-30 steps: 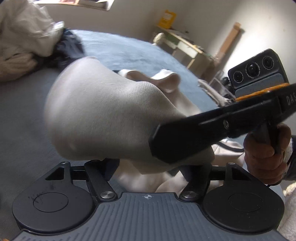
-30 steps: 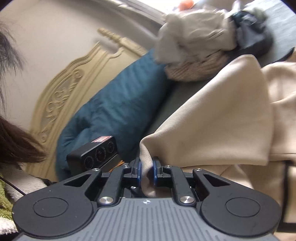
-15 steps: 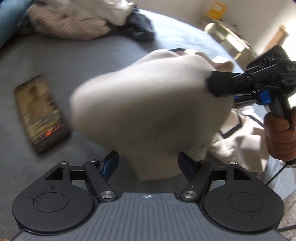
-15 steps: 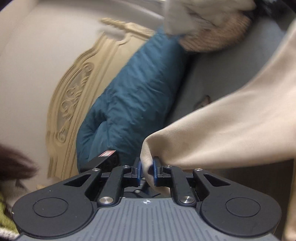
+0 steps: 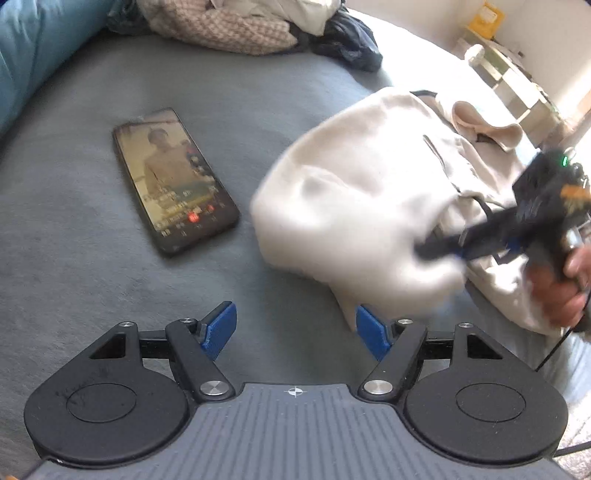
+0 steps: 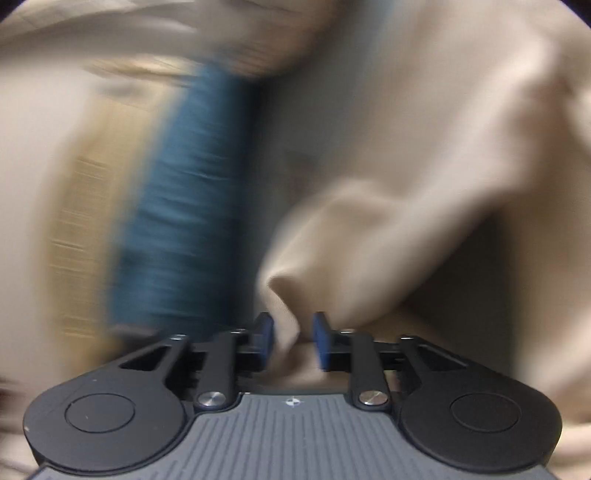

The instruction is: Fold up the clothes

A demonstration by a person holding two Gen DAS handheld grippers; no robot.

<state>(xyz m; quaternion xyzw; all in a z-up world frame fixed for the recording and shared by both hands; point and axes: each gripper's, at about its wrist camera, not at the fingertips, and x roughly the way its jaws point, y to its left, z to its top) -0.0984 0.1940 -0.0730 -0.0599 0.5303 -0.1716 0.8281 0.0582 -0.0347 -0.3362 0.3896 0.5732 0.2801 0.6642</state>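
Since a second ago your cream garment (image 5: 354, 206) has come off the left gripper (image 5: 295, 328), where it was draped between the blue pads, and now sits bunched on the grey bedspread (image 5: 74, 258) with only a trailing edge close by the right-hand pad (image 5: 373, 334). Your right gripper (image 6: 293, 339), clamped tight on a fold a moment back, is opening its jaws.

Start at your left fingers: they stand wide apart with nothing pressed between them, only bedspread showing in the gap. That gripper tilts steeply down at the bed.

Your right fingers (image 6: 266, 339) have a ridge of the beige cloth (image 6: 406, 221) standing between them, but the pads no longer squeeze it; there is a gap on each side of the fold. From the left wrist view, your right hand (image 5: 557, 291) grips the handle at the far right edge, the tool's nose poking into the garment's side. The view there is blurred.

Further out, a phone (image 5: 173, 181) lies face up with its screen lit, left of the garment and apart from it. Beyond it a heap of other clothes (image 5: 236, 26) rests at the far side of the bed, next to a teal pillow (image 6: 177, 206).
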